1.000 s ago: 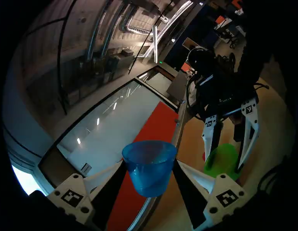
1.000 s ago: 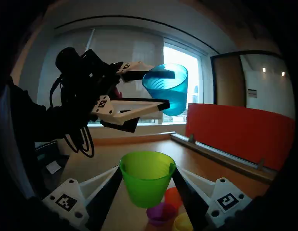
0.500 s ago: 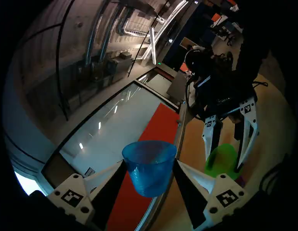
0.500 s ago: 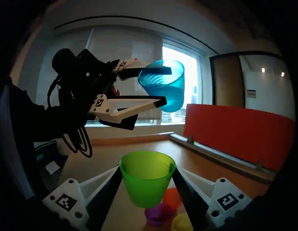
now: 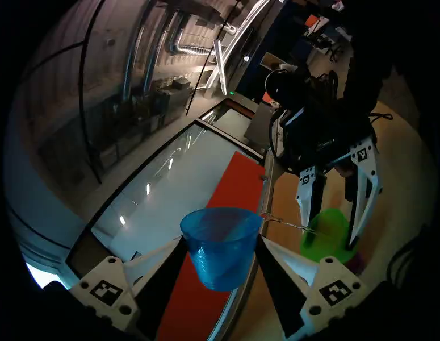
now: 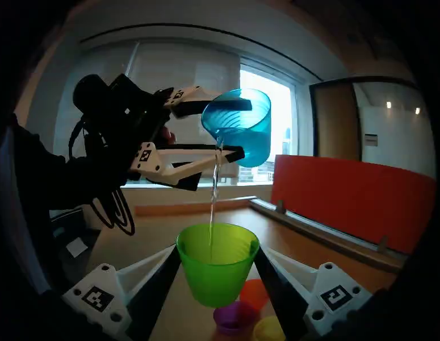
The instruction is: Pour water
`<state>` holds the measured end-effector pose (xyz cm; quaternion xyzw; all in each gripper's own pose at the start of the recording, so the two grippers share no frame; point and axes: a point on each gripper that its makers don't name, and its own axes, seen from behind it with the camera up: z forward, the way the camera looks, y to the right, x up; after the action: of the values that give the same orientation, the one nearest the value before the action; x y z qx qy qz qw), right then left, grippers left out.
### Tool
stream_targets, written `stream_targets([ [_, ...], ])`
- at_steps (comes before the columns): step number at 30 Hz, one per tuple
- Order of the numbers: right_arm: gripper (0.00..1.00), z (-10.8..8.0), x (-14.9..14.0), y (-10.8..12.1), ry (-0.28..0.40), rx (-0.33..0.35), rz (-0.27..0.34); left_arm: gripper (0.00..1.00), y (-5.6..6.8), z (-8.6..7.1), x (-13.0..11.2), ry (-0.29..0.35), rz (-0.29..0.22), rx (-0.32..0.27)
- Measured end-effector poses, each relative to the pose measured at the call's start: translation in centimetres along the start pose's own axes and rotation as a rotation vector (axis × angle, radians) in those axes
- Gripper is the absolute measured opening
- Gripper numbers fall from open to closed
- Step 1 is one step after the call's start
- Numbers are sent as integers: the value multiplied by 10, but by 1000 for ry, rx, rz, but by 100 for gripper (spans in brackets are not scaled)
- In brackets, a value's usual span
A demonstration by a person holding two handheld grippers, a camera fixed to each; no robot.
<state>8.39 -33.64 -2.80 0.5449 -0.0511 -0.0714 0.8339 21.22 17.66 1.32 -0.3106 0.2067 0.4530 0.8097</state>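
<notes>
Over a wooden table (image 6: 157, 230), the left gripper (image 5: 221, 243) clamps a tilted blue cup (image 5: 221, 253). A water stream (image 6: 212, 199) falls toward 6 o'clock into the green cup (image 6: 217, 275) (upright) clamped in the right gripper (image 6: 217, 253).

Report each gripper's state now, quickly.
Left gripper: shut on the blue cup, tilted, water streaming out.
Right gripper: shut on the green cup, upright under the stream.

I have my left gripper (image 6: 242, 128) raised at 12 o'clock in the right gripper view, rolled sideways, both fingers pinching the blue cup (image 6: 248, 136). My right gripper (image 6: 217, 250) sits level at 6 o'clock, fingers clamped on the green cup (image 6: 217, 273).
</notes>
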Motion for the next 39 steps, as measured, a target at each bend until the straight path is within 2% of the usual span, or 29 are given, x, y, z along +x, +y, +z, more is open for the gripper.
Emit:
stream_targets([
  [26,91,-1,5,-4,4,4,-6,83,1,-2,2,-1,35,-3],
  [39,91,0,5,-5,2,5,-8,83,-3,-4,5,1,49,6],
])
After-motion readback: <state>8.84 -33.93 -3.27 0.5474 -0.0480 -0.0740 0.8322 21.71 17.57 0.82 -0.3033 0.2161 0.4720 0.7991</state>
